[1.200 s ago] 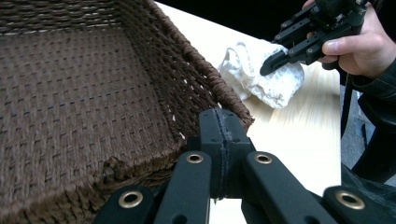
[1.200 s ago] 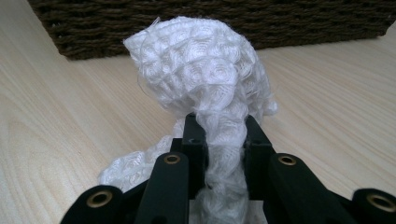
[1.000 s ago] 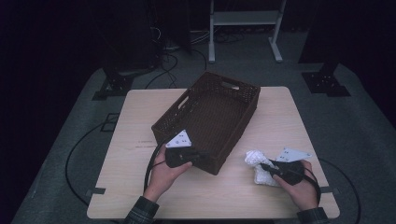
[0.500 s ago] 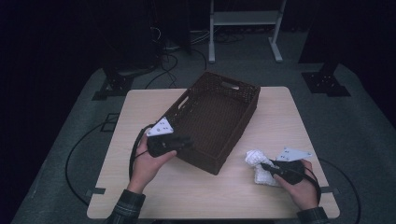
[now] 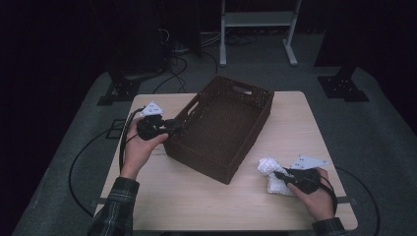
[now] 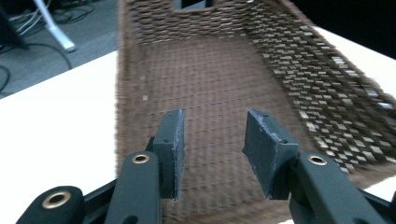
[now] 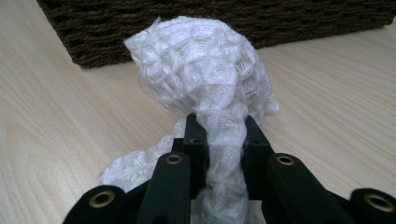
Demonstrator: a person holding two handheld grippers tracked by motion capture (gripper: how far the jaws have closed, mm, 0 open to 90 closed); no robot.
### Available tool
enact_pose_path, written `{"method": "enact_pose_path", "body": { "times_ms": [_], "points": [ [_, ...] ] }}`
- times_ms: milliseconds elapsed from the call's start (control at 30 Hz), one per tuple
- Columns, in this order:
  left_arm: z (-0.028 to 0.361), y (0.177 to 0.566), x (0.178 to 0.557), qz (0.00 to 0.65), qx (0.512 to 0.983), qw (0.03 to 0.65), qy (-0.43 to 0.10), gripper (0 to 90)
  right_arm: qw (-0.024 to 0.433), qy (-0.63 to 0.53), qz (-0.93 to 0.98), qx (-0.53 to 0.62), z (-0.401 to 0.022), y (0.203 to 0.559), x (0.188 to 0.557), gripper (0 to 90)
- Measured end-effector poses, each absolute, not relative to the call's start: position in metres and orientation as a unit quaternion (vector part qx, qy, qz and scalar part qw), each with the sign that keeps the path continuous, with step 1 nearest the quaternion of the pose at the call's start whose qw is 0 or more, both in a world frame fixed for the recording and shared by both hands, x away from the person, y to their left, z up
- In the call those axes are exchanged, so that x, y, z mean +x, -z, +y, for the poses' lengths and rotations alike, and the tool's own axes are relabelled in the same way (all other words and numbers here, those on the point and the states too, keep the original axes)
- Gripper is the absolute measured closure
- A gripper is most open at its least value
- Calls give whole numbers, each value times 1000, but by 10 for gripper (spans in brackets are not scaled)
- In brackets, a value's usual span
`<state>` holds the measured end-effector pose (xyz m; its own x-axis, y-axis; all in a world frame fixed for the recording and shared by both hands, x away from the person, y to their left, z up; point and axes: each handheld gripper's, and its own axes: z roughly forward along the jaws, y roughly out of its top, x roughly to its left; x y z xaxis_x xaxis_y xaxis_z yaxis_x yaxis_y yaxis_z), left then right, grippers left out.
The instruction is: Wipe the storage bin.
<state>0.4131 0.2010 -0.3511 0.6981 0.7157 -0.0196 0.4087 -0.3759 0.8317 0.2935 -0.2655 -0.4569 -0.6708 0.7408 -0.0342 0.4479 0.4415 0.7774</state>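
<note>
Right gripper clamped on white knit cloth, on the table just beside the wicker basket's near corner; basket lies up-left of it. Left gripper, jaws apart and just opening, empty, at basket's left rim.

One basket, one white cloth and two grippers, the left and the right, all on or over one bench. Two hands show.
</note>
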Motion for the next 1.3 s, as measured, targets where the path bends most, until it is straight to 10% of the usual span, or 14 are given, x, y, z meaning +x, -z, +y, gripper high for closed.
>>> {"method": "enact_pose_path", "body": {
  "times_ms": [733,1300],
  "points": [
    [197,383,493,392,824,374,-163,658,190,-387,826,363,-269,457,292,766],
    [198,389,486,409,826,356,-153,818,190,-388,825,364,-271,458,292,765]
  ]
}}
